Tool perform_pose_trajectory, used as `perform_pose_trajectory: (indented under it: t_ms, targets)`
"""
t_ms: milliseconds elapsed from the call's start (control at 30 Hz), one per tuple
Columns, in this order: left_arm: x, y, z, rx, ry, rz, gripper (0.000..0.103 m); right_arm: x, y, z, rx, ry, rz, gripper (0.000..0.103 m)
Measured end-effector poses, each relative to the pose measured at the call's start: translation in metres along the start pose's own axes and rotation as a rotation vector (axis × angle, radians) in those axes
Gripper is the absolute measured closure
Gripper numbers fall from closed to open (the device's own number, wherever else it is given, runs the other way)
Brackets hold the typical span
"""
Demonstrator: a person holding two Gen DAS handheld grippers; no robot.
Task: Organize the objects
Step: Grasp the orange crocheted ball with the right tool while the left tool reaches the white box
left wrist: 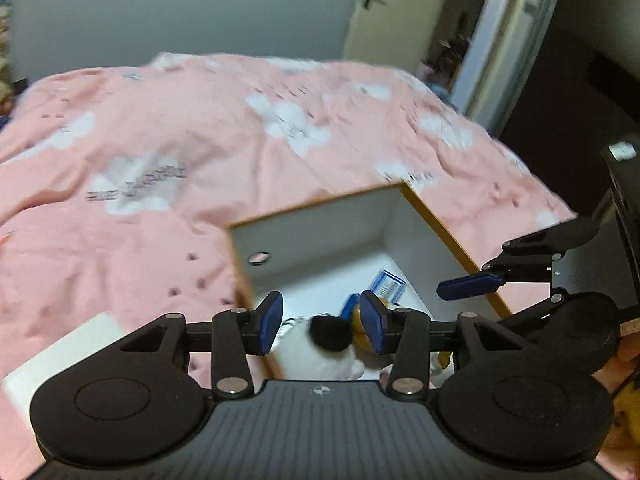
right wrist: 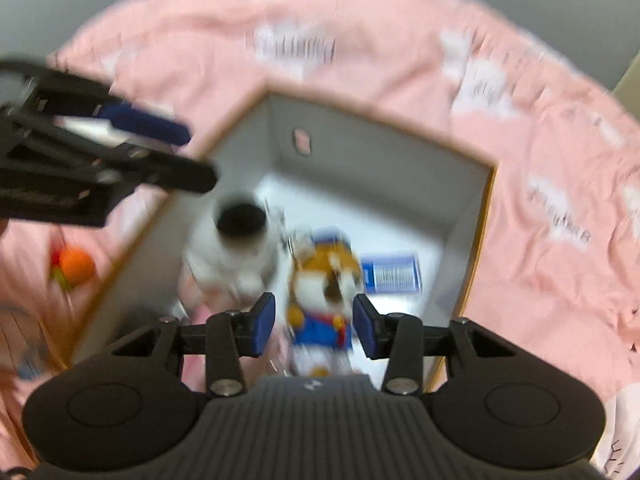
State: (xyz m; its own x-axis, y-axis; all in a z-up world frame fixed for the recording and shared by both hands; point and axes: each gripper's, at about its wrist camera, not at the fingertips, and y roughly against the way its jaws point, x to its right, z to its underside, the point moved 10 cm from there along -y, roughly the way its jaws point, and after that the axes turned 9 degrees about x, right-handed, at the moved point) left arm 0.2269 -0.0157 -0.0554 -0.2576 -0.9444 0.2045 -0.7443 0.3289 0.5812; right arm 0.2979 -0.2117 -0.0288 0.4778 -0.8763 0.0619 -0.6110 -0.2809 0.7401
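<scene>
A white box with a wooden rim [left wrist: 440, 231] stands open on the pink bed. Inside it lie a white plush with a black patch [right wrist: 236, 256], an orange and white plush in a blue outfit [right wrist: 324, 296] and a blue and white packet [right wrist: 392, 274]. My left gripper [left wrist: 322, 326] hovers open over the box's near left corner, the white plush [left wrist: 332, 354] showing below its gap. My right gripper [right wrist: 314, 330] is open above the orange plush, with its pads clear of the toy. Each gripper shows in the other's view, the right gripper [left wrist: 492, 272] at the right and the left gripper [right wrist: 180, 152] at the upper left.
Around the box, the pink quilt [left wrist: 160, 140] with white cloud prints covers the bed. An orange ball [right wrist: 76, 266] lies on the quilt left of the box. A white flat object [left wrist: 60, 352] rests near the left gripper. A door [left wrist: 392, 4] stands behind the bed.
</scene>
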Motion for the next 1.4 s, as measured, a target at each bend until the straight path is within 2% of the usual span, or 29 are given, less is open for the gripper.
perform_pose_trajectory:
  t_ms: [67,133,267,367,433,500,567,700,900,1000,1100,1300,1400]
  targets:
    - [-0.019,0.021,0.002,0.014,0.033,-0.063,0.05,-0.017,0.013,-0.015,0.091,-0.031,-0.017,0.048]
    - [-0.039,0.039,0.011,0.016,0.053,-0.143,0.05,-0.039,0.022,-0.026,0.162,-0.052,-0.063,0.048]
    - [-0.071,0.063,0.042,-0.006,0.071,-0.253,0.05,-0.097,0.018,-0.034,0.239,0.011,-0.143,0.048]
    - [-0.094,0.072,0.071,-0.064,0.074,-0.35,0.05,-0.146,0.007,-0.031,0.219,0.047,-0.22,0.048]
    - [-0.107,0.075,0.092,-0.119,0.094,-0.376,0.051,-0.169,-0.009,-0.03,0.184,0.058,-0.24,0.048]
    - [-0.118,0.079,0.107,-0.16,0.129,-0.385,0.051,-0.189,-0.032,-0.016,0.124,0.054,-0.255,0.062]
    - [-0.121,0.083,0.117,-0.168,0.148,-0.389,0.051,-0.197,-0.053,-0.005,0.068,0.035,-0.267,0.067]
    - [-0.118,0.087,0.131,-0.188,0.139,-0.367,0.051,-0.208,-0.067,0.017,-0.017,0.006,-0.273,0.067]
    - [-0.127,0.09,0.142,-0.194,0.188,-0.345,0.051,-0.22,-0.074,0.035,-0.102,-0.008,-0.25,0.067]
    - [-0.125,0.088,0.143,-0.194,0.186,-0.325,0.051,-0.221,-0.085,0.04,-0.123,-0.029,-0.251,0.064]
    - [-0.123,0.085,0.144,-0.201,0.191,-0.312,0.051,-0.22,-0.09,0.041,-0.134,-0.049,-0.252,0.056]
    - [-0.125,0.084,0.139,-0.185,0.211,-0.292,0.051,-0.223,-0.096,0.046,-0.161,-0.093,-0.301,0.058]
    - [-0.125,0.085,0.132,-0.175,0.168,-0.301,0.051,-0.221,-0.093,0.044,-0.146,-0.107,-0.304,0.062]
